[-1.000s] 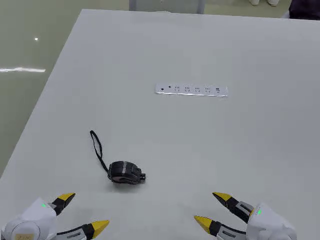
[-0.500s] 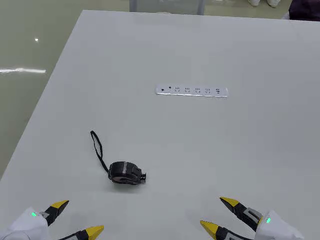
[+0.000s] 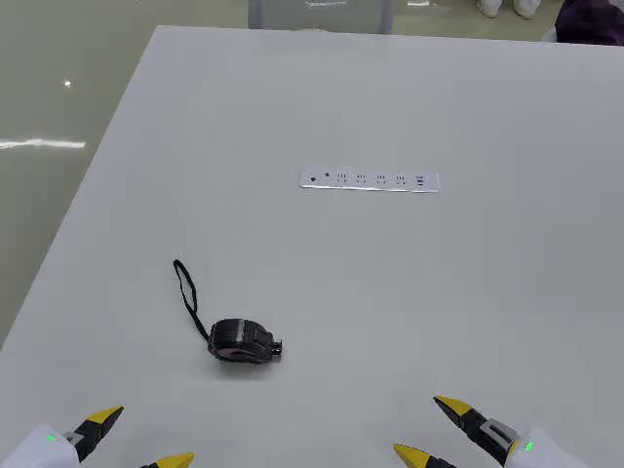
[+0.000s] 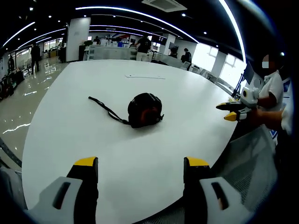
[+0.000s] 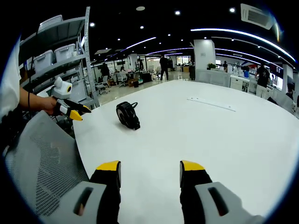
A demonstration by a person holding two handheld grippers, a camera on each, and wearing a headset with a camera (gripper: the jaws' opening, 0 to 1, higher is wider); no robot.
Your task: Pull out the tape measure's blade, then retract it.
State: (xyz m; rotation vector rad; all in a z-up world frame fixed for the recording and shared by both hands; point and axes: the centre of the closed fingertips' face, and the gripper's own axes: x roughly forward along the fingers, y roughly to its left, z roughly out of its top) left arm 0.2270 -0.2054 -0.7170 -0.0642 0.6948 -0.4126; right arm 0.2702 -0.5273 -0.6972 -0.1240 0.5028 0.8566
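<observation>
While the head view is looking down on the white desk [image 3: 487, 292], the tape measure [image 3: 244, 341] is lying near its front left, the black strap [image 3: 185, 290] trailing away from it, well apart from the power strip [image 3: 369, 180]. The left gripper [image 3: 136, 441] and the right gripper [image 3: 432, 429] are hovering at the near edge, jaws spread and gripping nothing. Along the left gripper view, the tape measure is sitting ahead, clear of the parted jaws. Along the right gripper view, it is lying ahead and leftward, apart from those spread jaws.

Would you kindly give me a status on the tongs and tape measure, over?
Left tongs open, right tongs open, both empty. Tape measure on table, blade in, untouched. Power strip beyond, nothing in the way.
</observation>
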